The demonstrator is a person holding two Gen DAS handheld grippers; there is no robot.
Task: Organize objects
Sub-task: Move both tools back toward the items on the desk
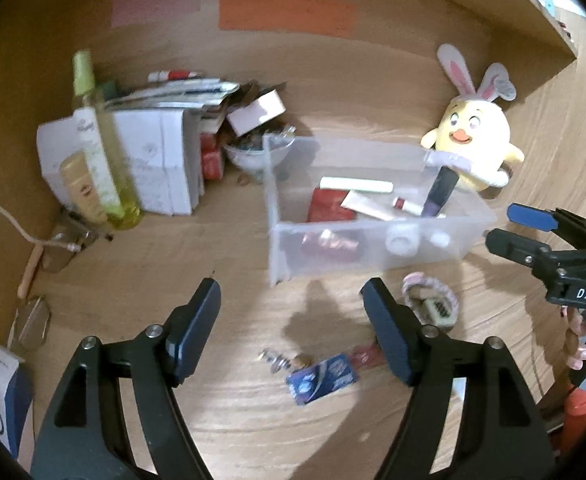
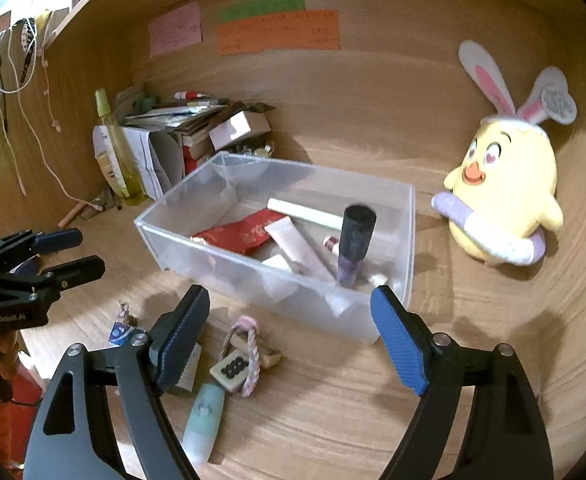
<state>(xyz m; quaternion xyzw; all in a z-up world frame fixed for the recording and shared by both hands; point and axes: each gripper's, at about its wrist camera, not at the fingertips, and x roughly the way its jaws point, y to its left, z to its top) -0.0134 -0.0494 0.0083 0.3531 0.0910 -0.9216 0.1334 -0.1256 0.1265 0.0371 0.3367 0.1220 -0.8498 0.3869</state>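
A clear plastic bin (image 1: 285, 208) (image 2: 165, 236) stands on the wooden desk and holds tubes, a red packet and a dark purple bottle (image 2: 355, 246). In front of it lie a blue packet (image 1: 321, 378), a pink braided band with a mahjong-style tile (image 2: 235, 368) (image 1: 437, 308) and a pale green tube (image 2: 205, 420). My left gripper (image 1: 293, 320) is open and empty above the blue packet. My right gripper (image 2: 289, 320) is open and empty over the bin's near edge. Each gripper shows in the other's view: the right one (image 1: 509, 226), the left one (image 2: 73, 254).
A yellow plush chick with bunny ears (image 1: 473, 140) (image 2: 505, 196) sits right of the bin. At back left stand a yellow-green bottle (image 1: 101, 148), white boxes and papers (image 1: 161, 160) and a small bowl (image 1: 253, 152). Glasses (image 1: 29, 324) lie at the left edge.
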